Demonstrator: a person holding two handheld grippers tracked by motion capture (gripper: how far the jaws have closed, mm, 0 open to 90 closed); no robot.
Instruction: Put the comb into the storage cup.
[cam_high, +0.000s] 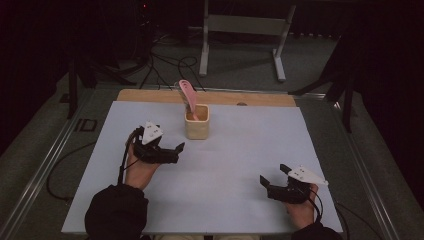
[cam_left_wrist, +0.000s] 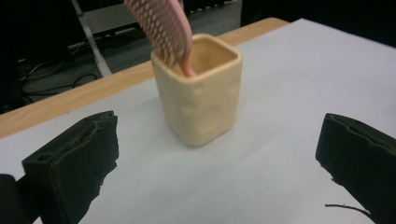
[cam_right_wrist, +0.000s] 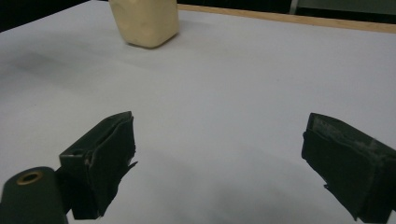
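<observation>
A cream square cup (cam_high: 197, 122) stands upright on the white sheet (cam_high: 240, 150), toward the back centre. A pink utensil with a mesh-patterned head (cam_high: 187, 95) leans out of it to the back left. My left gripper (cam_high: 178, 152) is open, a short way in front and left of the cup, pointing at it. In the left gripper view the cup (cam_left_wrist: 198, 93) and the pink utensil (cam_left_wrist: 161, 28) sit between my wide-apart jaws with nothing held. My right gripper (cam_high: 274, 175) is open near the front right, holding nothing; the cup (cam_right_wrist: 144, 21) lies far off in its view.
The white sheet covers a wooden tabletop whose bare strip (cam_high: 150, 96) shows along the back edge. Metal rails (cam_high: 55, 150) run down the table's sides. Behind the table stand a white frame (cam_high: 240, 30) and floor cables (cam_high: 165, 65).
</observation>
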